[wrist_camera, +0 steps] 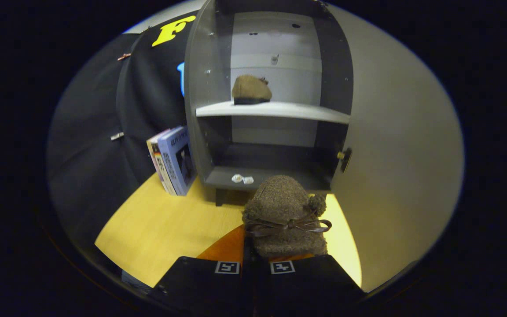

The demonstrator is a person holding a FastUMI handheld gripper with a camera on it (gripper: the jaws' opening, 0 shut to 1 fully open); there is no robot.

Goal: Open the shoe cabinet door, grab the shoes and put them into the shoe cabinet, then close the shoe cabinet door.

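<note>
My gripper (253,257) is shut on a brown fuzzy shoe (284,215) with a dark ribbon bow and a pompom; the shoe sticks out just ahead of the fingers, toe pointing at the cabinet. The grey shoe cabinet (205,88) stands open beyond it, its door (394,145) swung wide to the right with a knob (345,157) at its near edge. A second brown shoe (251,89) rests on the cabinet's white middle shelf (306,113), toward its left side. The held shoe hovers in front of the cabinet's bottom compartment.
Two small white pieces (242,179) lie on the cabinet's bottom board. A few books (173,160) lean against the cabinet's left side. The yellow wooden floor (165,224) spreads left of the fingers, with black cloth wall behind.
</note>
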